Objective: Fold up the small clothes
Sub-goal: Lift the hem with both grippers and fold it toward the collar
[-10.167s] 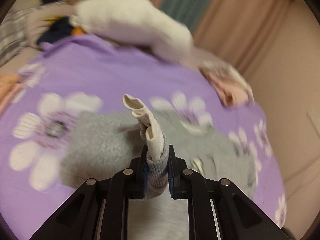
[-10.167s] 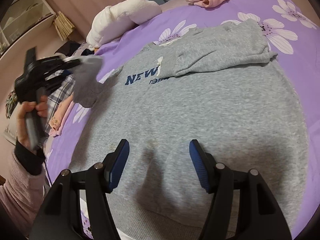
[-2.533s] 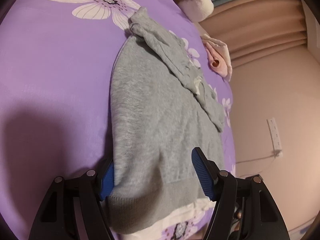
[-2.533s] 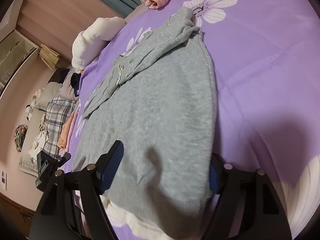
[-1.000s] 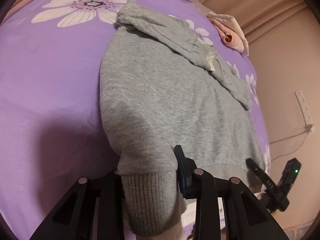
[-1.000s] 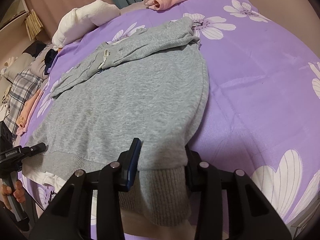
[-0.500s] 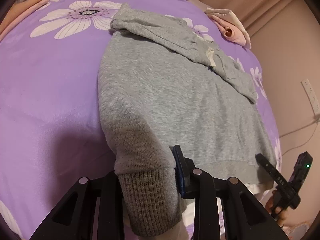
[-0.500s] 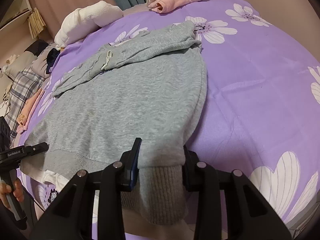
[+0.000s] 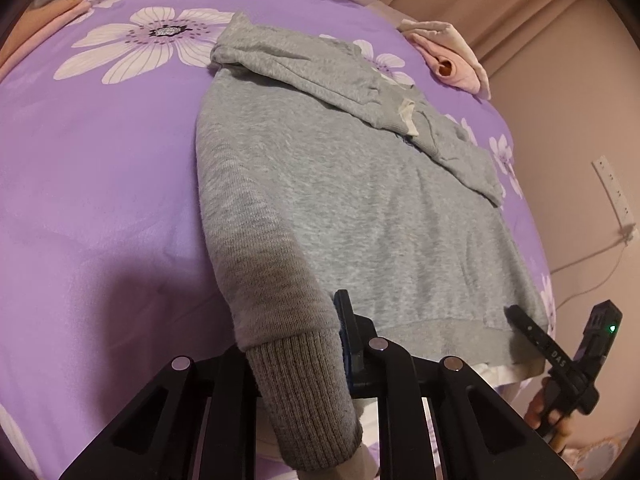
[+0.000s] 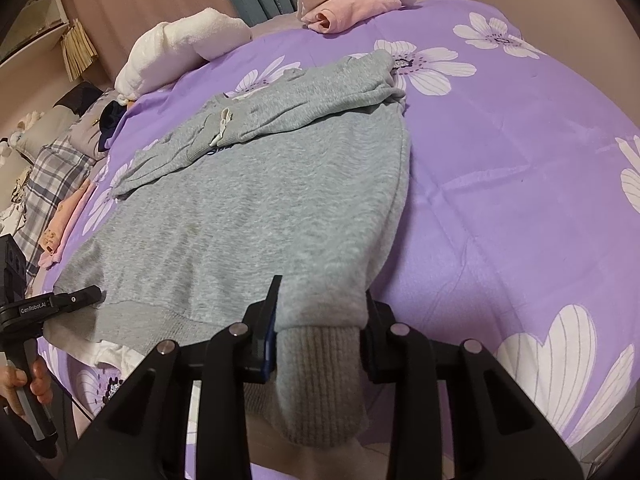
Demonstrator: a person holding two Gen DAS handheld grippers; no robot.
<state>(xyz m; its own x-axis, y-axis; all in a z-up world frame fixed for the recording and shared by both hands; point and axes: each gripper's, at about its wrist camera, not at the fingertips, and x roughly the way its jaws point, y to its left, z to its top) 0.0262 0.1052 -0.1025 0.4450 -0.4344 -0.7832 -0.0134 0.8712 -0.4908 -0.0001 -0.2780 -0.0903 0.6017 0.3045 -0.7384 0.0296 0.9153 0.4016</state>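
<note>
On the purple flowered bed (image 10: 500,168), left claw (image 9: 296,344) and right claw (image 10: 318,320) each clench a ribbed hem corner of the fleecy grey sweatshirt (image 10: 248,184), held low

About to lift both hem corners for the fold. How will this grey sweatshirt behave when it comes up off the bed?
Probably floppy: the grey sweatshirt already droops from the right gripper and left gripper. The middle will likely sag between both grips. The sleeves lie loosely folded across the chest and may slide off if it is lifted fast.
</note>
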